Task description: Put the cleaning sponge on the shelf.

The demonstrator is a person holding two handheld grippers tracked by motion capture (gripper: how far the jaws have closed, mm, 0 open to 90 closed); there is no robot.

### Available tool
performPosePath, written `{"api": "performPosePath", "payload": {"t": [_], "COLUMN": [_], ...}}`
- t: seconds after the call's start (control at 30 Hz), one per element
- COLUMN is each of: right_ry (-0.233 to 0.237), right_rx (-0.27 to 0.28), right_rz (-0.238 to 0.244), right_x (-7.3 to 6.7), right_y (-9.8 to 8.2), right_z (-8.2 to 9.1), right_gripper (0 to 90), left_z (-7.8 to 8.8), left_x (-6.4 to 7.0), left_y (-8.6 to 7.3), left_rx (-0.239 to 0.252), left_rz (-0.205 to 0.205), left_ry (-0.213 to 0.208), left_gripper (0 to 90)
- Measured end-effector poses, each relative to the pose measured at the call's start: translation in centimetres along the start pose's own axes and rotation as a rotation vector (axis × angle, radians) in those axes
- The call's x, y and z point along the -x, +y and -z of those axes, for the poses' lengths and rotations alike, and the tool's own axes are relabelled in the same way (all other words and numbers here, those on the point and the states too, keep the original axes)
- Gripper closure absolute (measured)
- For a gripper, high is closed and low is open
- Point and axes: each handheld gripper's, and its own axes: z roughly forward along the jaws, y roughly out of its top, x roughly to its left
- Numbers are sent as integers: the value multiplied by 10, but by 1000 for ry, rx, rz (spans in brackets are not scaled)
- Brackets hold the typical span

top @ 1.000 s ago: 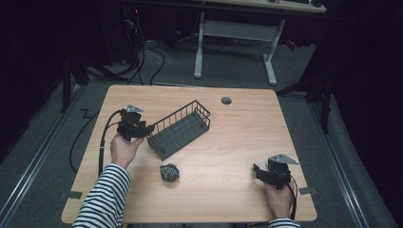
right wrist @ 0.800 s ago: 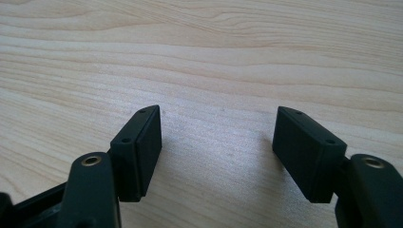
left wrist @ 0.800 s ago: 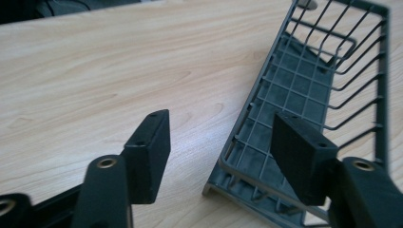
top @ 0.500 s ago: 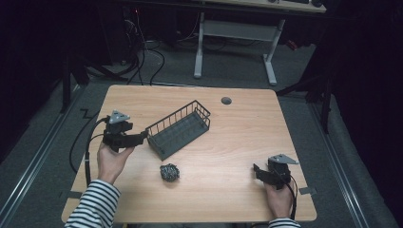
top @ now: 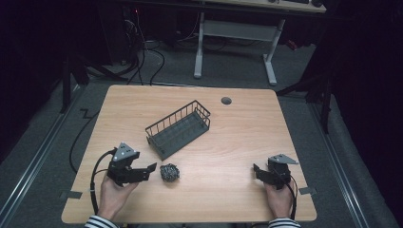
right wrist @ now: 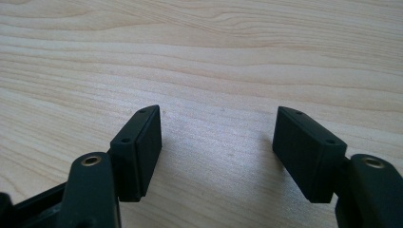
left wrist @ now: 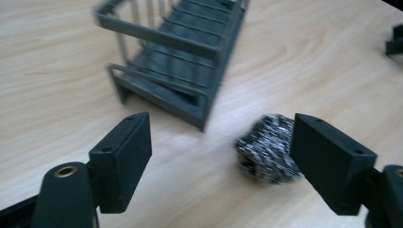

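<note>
Light wood surface [top: 247, 142] with a round cable grommet [top: 226, 100] near its far edge; white-legged desk frame [top: 233, 42] and loose cables [top: 142, 52] on the dark floor beyond.

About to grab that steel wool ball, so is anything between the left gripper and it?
Nothing visible is. The left gripper, jaws just opened and empty, points at the steel wool ball across bare table. The wire basket sits beyond, apart.

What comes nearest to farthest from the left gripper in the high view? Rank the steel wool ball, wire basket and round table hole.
From the left gripper:
1. Steel wool ball, just off its open jaws.
2. Wire basket, farther up the table, mid-table.
3. Round table hole, near the far edge, farthest.
</note>
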Motion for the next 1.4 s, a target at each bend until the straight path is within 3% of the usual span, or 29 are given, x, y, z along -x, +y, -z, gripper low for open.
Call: {"api": "performPosePath", "payload": {"t": [0.17,0.27,0.57,0.67,0.8,1.03,1.4], "right_ry": [0,0,1,2,2,2,3], "right_rx": [0,0,0,0,0,0,1], "right_rz": [1,0,1,1,1,1,2], "right_x": [0,0,0,0,0,0,0], "right_y": [0,0,0,0,0,0,0], "right_z": [0,0,0,0,0,0,0], "right_gripper": [340,340,338,337,337,337,335], "left_z": [-11,-26,-51,-60,-64,-64,-60], "left_x": [17,32,40,41,41,42,44], "left_y": [-3,-5,-11,-16,-17,-16,-15], "left_rx": [-22,-50,-98,-123,-144,-148,-141], "left_rz": [-35,-84,-90,-97,-100,-107,-111], "left_ry": [-34,-40,-33,-14,8,-21,-60], "left_gripper": [194,190,205,224,255,445,526]}}
